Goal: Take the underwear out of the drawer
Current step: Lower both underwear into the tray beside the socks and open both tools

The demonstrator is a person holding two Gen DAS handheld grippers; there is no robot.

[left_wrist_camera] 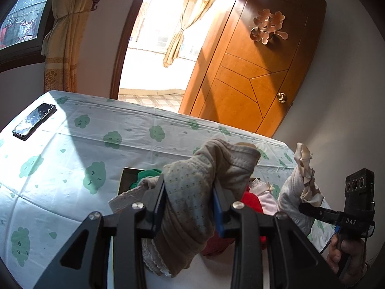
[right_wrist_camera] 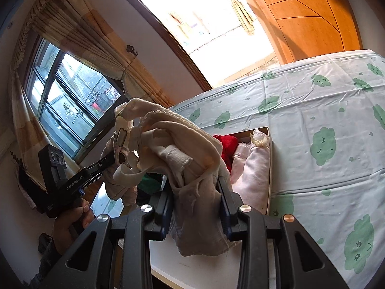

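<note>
The grey dotted underwear (left_wrist_camera: 190,192) hangs in the air above the drawer (right_wrist_camera: 269,166), pinched in a thick bunch between the two fingers of the left gripper (left_wrist_camera: 189,204); its lace-trimmed edge droops below the fingers. The cream underwear (right_wrist_camera: 182,159) is likewise lifted clear — the right gripper (right_wrist_camera: 196,209) is clamped on its lower folds, and its frilled waistband and loose straps flop over toward the left. In the right wrist view the two garments hang close together, and it is hard to tell whether they touch.

The drawer is a shallow open box lying on the sheet just beneath both grippers. Inside it a red garment (right_wrist_camera: 227,144) sits beside a folded pale pink piece (right_wrist_camera: 255,166) with a small bow at its top, and a green garment (left_wrist_camera: 146,174) shows at the drawer's far left corner in the left wrist view.

The sheet (left_wrist_camera: 72,149) is pale with green cloud faces and covers a flat surface that fills most of both views. A black phone (left_wrist_camera: 35,121) lies face up near its far left edge, well apart from the drawer. Behind stand an open wooden door (left_wrist_camera: 252,72) with a round brass knob, a bright doorway, tied yellow curtains (left_wrist_camera: 62,36) — and a window (right_wrist_camera: 65,106) off to the side.
</note>
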